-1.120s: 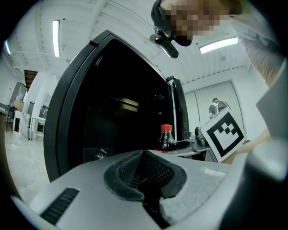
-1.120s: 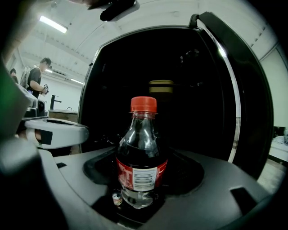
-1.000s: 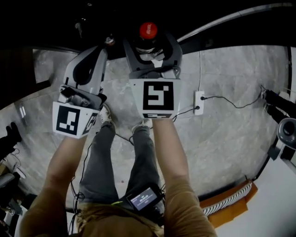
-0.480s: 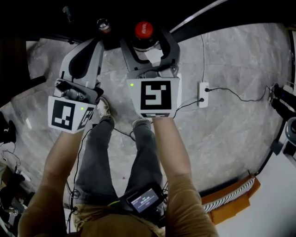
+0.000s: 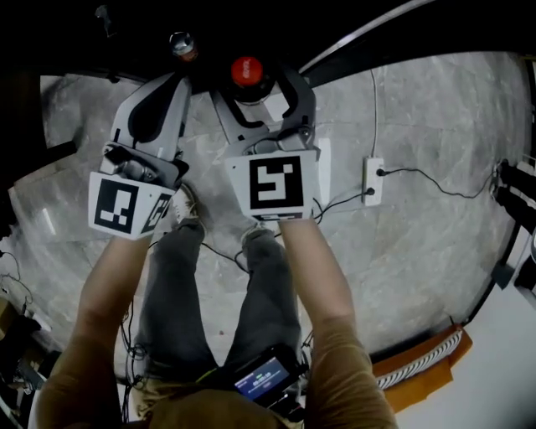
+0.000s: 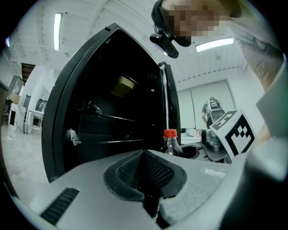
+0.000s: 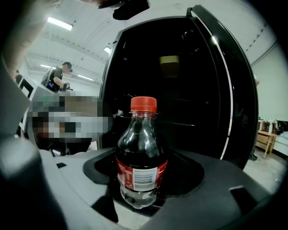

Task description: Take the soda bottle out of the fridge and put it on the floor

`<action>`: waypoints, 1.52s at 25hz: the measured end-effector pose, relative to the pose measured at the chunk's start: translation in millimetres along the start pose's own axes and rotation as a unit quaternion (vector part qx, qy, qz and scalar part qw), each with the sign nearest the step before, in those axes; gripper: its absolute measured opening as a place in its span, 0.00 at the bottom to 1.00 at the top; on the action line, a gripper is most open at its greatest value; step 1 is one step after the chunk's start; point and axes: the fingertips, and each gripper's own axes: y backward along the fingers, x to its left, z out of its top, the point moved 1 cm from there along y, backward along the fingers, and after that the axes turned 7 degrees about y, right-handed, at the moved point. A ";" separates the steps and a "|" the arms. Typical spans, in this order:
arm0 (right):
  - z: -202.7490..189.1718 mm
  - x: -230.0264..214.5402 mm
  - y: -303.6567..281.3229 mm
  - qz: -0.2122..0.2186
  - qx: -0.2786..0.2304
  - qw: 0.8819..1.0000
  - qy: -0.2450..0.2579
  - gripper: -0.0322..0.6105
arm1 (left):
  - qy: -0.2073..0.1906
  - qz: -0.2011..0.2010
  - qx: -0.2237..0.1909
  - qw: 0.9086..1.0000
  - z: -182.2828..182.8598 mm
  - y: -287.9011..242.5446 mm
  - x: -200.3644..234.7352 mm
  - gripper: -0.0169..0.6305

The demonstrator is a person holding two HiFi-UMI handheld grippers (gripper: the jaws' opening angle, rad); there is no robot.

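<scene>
The soda bottle [image 7: 142,157], dark cola with a red cap and a red label, stands upright between the jaws of my right gripper [image 7: 141,193], which is shut on its lower body. From above, its red cap [image 5: 246,71] shows between the right gripper's fingers [image 5: 295,96], in front of the black fridge [image 5: 251,21]. The fridge [image 7: 189,90] is open and dark inside. My left gripper [image 6: 147,182] is shut on nothing, its pads pressed together. It hangs just left of the bottle [image 6: 171,143] and the right gripper, at about the same height.
A white power strip [image 5: 373,182] with black cables lies on the grey marble floor [image 5: 419,251] at the right. An orange striped mat [image 5: 419,369] lies at lower right. My feet [image 5: 188,205] stand below the grippers. A yellow box [image 6: 123,86] sits on a fridge shelf.
The right gripper has drifted slightly left and back from the fridge, still holding the bottle. The left gripper stays beside it, still shut.
</scene>
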 end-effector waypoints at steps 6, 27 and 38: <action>-40.7 3.3 -3.4 0.002 0.007 1.000 0.008 0.52 | 0.006 -0.013 0.019 1.000 -50.1 -5.4 -9.9 0.03; -166.3 46.4 -16.2 0.021 0.041 0.999 0.016 0.52 | -0.002 -0.034 0.041 0.999 -174.1 -3.0 2.6 0.03; -237.8 60.9 -19.6 0.026 0.052 0.998 0.011 0.52 | -0.010 -0.040 0.058 0.998 -243.0 1.4 12.8 0.03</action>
